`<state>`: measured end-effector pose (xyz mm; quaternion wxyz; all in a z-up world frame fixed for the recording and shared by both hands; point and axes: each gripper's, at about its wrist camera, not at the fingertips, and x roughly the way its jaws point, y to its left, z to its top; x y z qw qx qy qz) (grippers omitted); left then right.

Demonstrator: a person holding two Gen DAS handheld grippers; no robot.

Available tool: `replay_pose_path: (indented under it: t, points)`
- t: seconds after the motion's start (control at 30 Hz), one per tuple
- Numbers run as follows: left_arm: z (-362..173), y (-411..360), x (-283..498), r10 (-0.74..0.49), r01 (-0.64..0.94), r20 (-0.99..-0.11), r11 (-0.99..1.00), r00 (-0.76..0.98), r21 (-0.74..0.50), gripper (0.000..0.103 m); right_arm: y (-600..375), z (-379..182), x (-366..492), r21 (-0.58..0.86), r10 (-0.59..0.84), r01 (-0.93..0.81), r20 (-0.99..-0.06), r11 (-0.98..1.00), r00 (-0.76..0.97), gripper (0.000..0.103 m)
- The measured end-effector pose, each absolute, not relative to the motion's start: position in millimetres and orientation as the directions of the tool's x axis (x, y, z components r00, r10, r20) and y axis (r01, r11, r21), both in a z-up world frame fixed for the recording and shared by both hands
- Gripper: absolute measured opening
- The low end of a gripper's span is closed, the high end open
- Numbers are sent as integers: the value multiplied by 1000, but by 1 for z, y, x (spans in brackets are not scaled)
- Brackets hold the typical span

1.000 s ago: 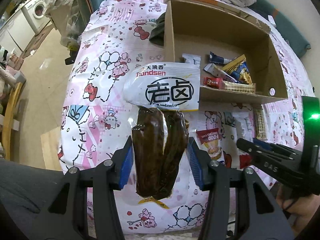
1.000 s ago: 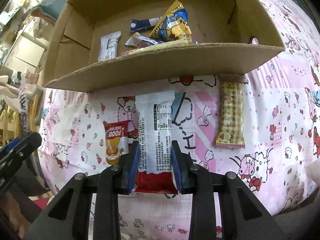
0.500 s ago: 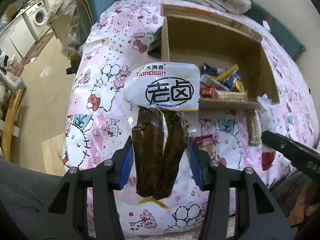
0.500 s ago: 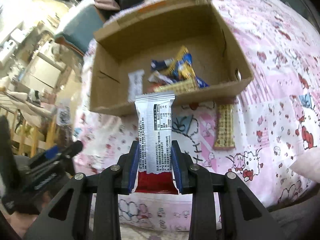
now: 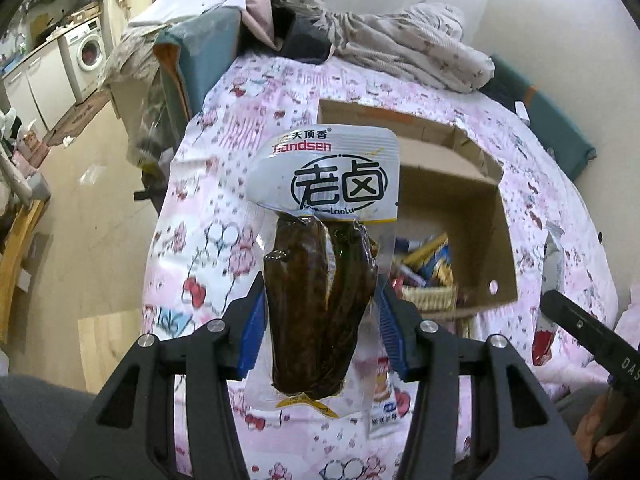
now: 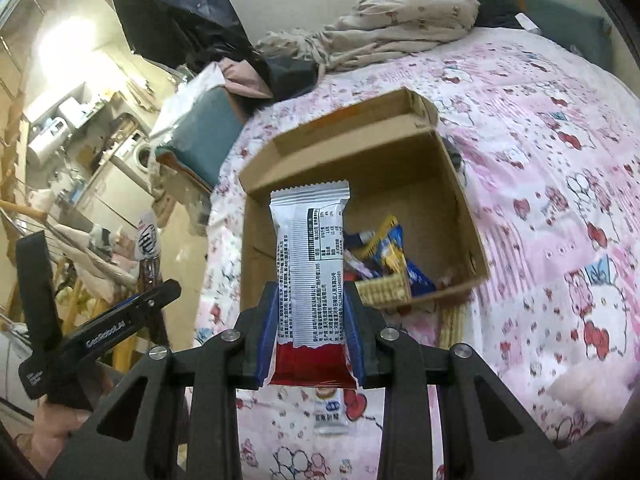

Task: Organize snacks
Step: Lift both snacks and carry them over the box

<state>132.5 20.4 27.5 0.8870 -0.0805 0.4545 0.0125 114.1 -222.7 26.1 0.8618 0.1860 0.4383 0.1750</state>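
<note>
My left gripper (image 5: 320, 332) is shut on a clear braised-meat packet (image 5: 320, 280) with a white Tiandsen label, held upright above the bed. My right gripper (image 6: 312, 344) is shut on a silver and red snack bar (image 6: 310, 272), also lifted. The open cardboard box (image 5: 504, 248) lies ahead on the bed and holds several snack packets (image 5: 428, 264); it also shows in the right wrist view (image 6: 460, 216). The left gripper shows from the side in the right wrist view (image 6: 132, 312). Part of the box is hidden behind each held packet.
The pink cartoon bedsheet (image 5: 208, 216) covers the bed. A small white sachet (image 6: 330, 412) and a wafer bar (image 6: 452, 324) lie in front of the box. Crumpled bedding (image 5: 400, 52) is piled at the far end. The floor and a washing machine (image 5: 90, 50) are at left.
Both grippers have risen and pulled back with their packets, so the box now looks smaller and farther. Both grips are unchanged.
</note>
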Motion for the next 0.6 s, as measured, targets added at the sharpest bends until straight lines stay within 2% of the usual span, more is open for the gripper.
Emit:
replay_pose_path:
  t: [0.3, 0.6]
  points:
    - [43, 0, 173, -46, -47, -783, 994, 620, -96, 47, -228, 25, 155, 471, 462, -147, -675, 870, 575, 32]
    - [27, -17, 218, -55, -35, -799, 995, 598, -94, 47, -235, 4, 197, 469, 446, -119, -685, 875, 576, 32]
